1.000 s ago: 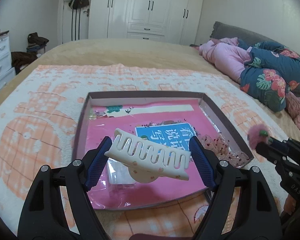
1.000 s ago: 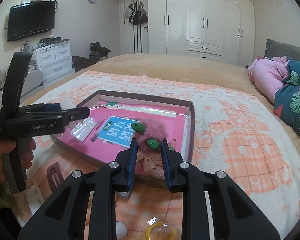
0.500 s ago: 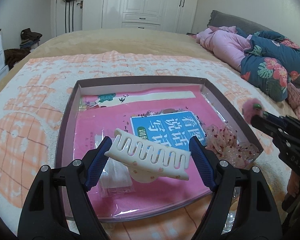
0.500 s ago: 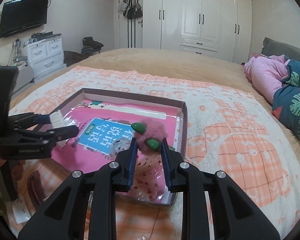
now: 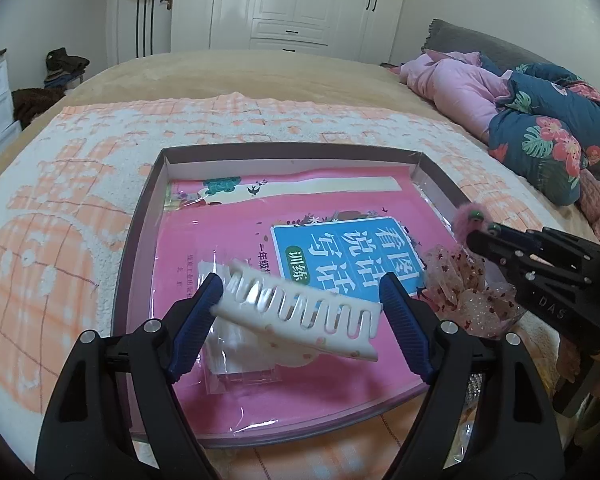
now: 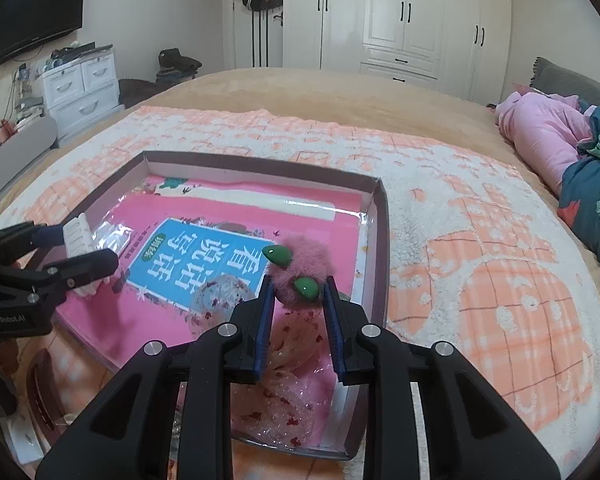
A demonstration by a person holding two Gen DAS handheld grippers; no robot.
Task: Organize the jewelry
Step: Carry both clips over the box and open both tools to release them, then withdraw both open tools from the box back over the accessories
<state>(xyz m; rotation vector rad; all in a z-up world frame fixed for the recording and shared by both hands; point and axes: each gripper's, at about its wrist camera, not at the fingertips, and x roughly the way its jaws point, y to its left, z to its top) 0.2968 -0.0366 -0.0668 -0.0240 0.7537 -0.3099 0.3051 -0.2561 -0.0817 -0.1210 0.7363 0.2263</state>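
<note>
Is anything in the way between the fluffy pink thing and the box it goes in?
Nothing visible blocks it. The right tool holds the fluffy pink hair tie just above the tray, over its right side. Right below lie a sheer sparkly scrunchie and the pink book, already in the tray.

white toothed plastic hair claw point(image 5: 300, 312): 1 | fuzzy pink pompom clip with green drops point(image 6: 300, 272): 1 | shallow brown cardboard tray point(image 5: 140, 236): 1 | sheer glittery pink scrunchie point(image 5: 468, 296): 1
</note>
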